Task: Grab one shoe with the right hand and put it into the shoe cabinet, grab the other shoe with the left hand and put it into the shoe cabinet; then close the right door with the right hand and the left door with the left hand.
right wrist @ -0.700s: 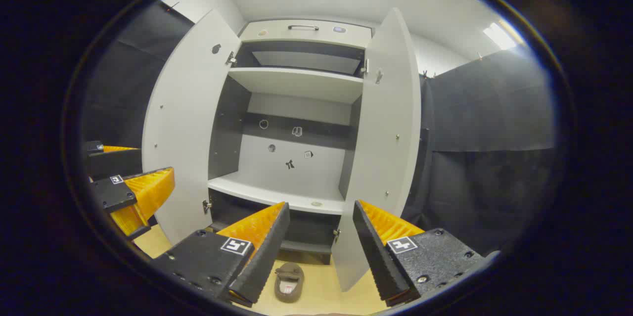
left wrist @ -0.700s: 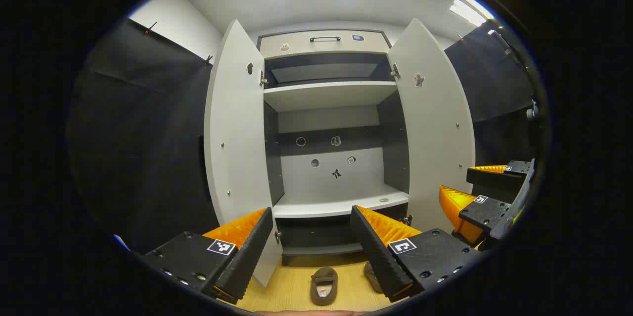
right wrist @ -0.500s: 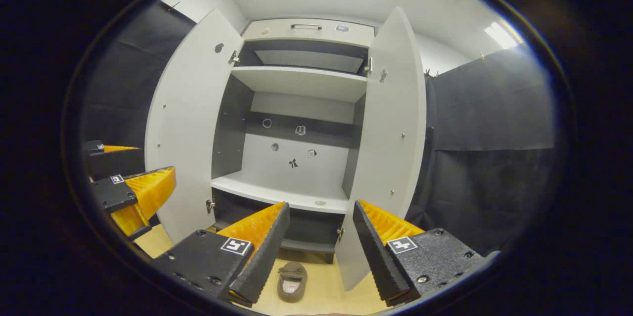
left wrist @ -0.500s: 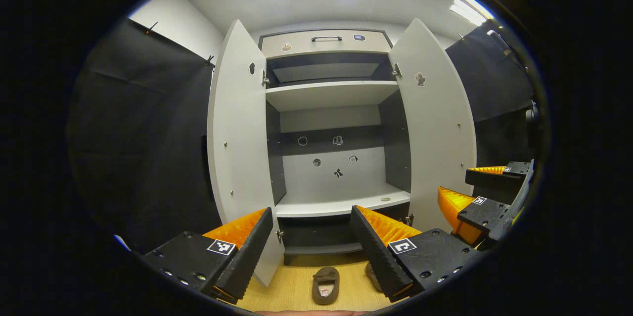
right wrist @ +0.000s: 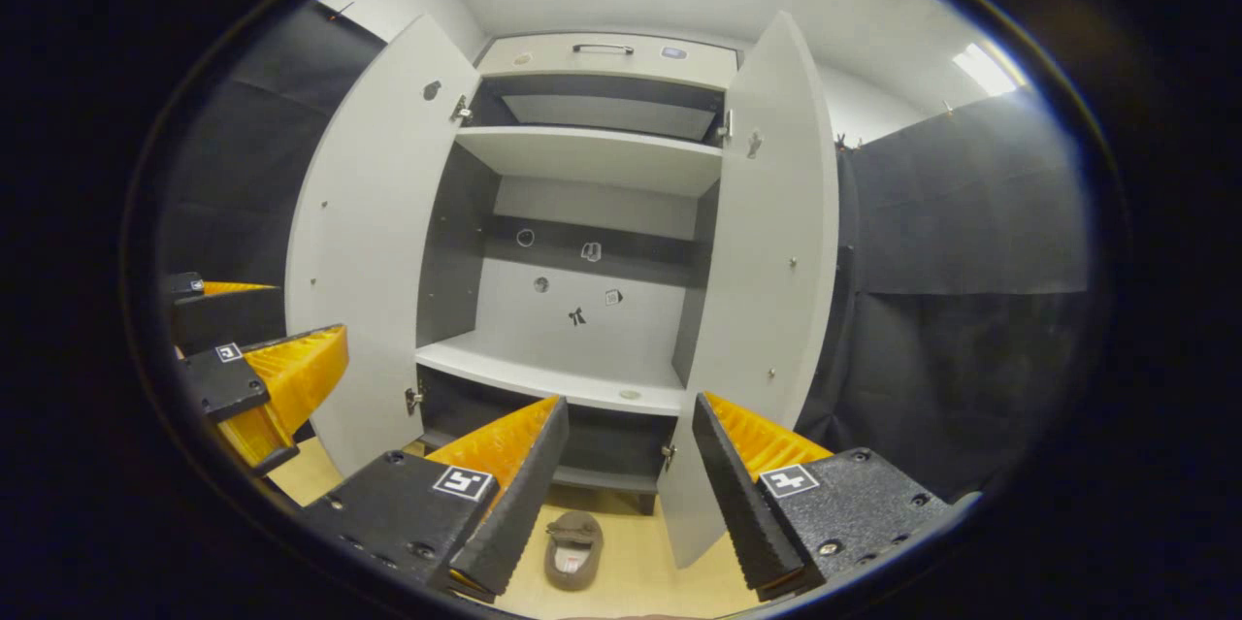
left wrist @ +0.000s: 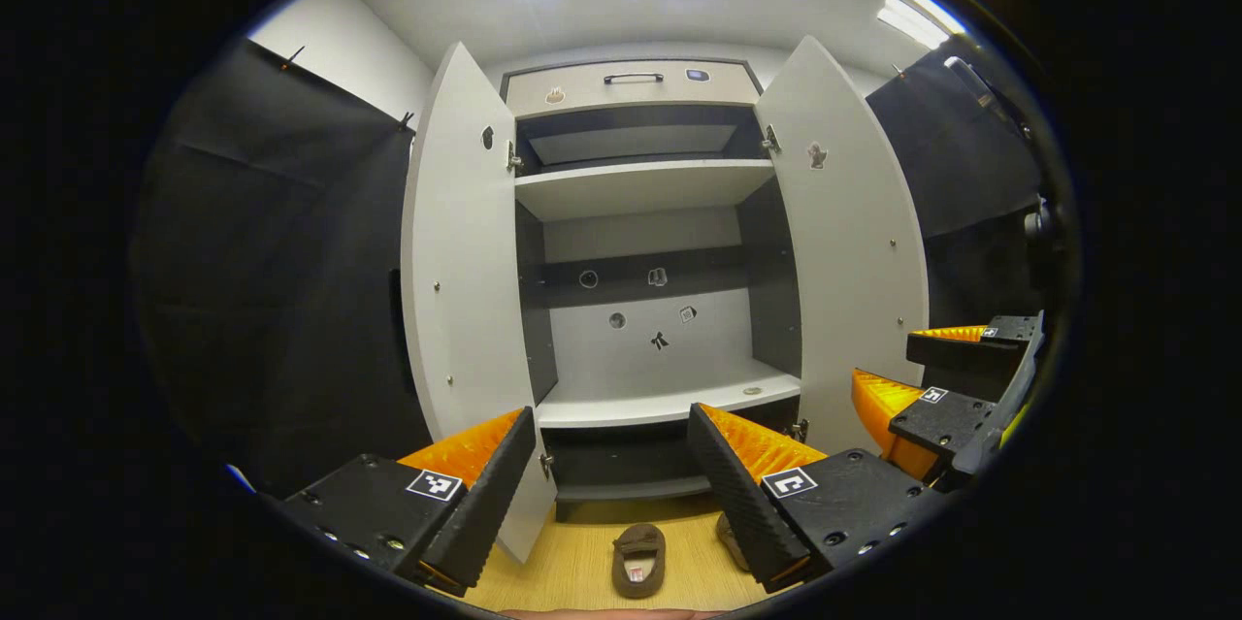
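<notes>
The shoe cabinet (left wrist: pixel 645 242) stands dead ahead at twelve o'clock in both views, its left door (left wrist: pixel 456 290) and right door (left wrist: pixel 854 251) swung wide and its shelves bare. In the left gripper view, one brown shoe (left wrist: pixel 637 559) lies on the wooden floor (left wrist: pixel 572 571) at six o'clock, between the fingers and short of the cabinet's foot; the other shoe (left wrist: pixel 728 539) sits just beside it toward five o'clock, mostly hidden behind the right-hand finger. The left gripper (left wrist: pixel 611 489) is held above them with its jaws spread apart and nothing between them. The right gripper (right wrist: pixel 621 494) is likewise spread and empty; in its own view a shoe (right wrist: pixel 572 549) shows on the floor at six o'clock. Each view also catches the other gripper off to the side: the right one at three o'clock in the left gripper view, the left one at nine o'clock in the right gripper view.

Against the frames half a second back, little has changed: both views have drifted only slightly, the cabinet shifting a touch in frame, while the shoes lie where they were and both jaw gaps look the same
</notes>
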A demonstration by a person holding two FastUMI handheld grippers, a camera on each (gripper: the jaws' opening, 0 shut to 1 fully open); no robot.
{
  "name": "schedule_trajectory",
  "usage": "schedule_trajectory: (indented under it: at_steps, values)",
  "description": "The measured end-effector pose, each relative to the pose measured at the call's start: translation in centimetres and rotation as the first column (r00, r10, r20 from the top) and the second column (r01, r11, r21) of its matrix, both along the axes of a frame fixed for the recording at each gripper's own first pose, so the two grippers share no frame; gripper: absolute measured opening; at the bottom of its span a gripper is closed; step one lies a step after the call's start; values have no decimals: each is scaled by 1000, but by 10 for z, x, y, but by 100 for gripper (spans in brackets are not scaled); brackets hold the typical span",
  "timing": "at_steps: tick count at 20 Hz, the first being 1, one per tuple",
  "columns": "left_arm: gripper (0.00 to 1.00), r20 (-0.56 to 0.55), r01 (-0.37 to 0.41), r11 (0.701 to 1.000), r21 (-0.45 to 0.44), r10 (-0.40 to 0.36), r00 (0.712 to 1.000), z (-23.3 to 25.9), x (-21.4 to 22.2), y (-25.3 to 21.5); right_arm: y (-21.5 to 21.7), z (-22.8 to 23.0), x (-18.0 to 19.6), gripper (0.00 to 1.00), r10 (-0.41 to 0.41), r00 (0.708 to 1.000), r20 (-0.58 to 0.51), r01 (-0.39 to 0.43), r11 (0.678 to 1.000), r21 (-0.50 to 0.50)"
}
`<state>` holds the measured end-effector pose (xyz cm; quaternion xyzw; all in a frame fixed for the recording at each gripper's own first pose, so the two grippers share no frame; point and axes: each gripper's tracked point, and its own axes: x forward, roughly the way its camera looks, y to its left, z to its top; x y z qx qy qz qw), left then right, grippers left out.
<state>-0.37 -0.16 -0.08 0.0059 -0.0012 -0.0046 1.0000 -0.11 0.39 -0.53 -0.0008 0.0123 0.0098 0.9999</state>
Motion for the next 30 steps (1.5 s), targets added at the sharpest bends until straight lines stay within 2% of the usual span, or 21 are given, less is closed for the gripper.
schedule_trajectory:
  at_steps: [8,15,18,19,20,22,23,27,30]
  values:
    - [96,-39,-31,999,16,32,999,-14,-3,9,21,-17,4,86,84,995,-44,-86,995,-55]
    - [96,-120,-44,998,46,50,992,-45,6,16,50,-73,16,86,159,971,-177,-174,982,-76]
    - [96,-132,-35,998,57,42,990,-48,7,15,57,-103,22,86,173,959,-226,-194,978,-72]
    - [96,-132,-34,998,58,42,990,-50,7,15,61,-113,26,83,175,955,-240,-198,977,-74]
    - [96,-135,-32,998,57,39,990,-53,6,15,64,-124,30,86,177,950,-258,-202,976,-76]
    - [96,-163,-21,998,67,32,986,-65,7,14,71,-151,38,84,179,938,-295,-211,974,-79]
    - [96,-176,-20,997,80,33,984,-72,4,15,74,-165,41,86,180,932,-315,-215,973,-79]
    - [96,-224,-5,997,74,21,974,-103,-12,11,85,-239,50,81,167,897,-409,-217,973,-79]
    - [96,-257,-8,998,67,25,966,-130,-19,12,93,-299,62,81,148,877,-458,-225,967,-118]
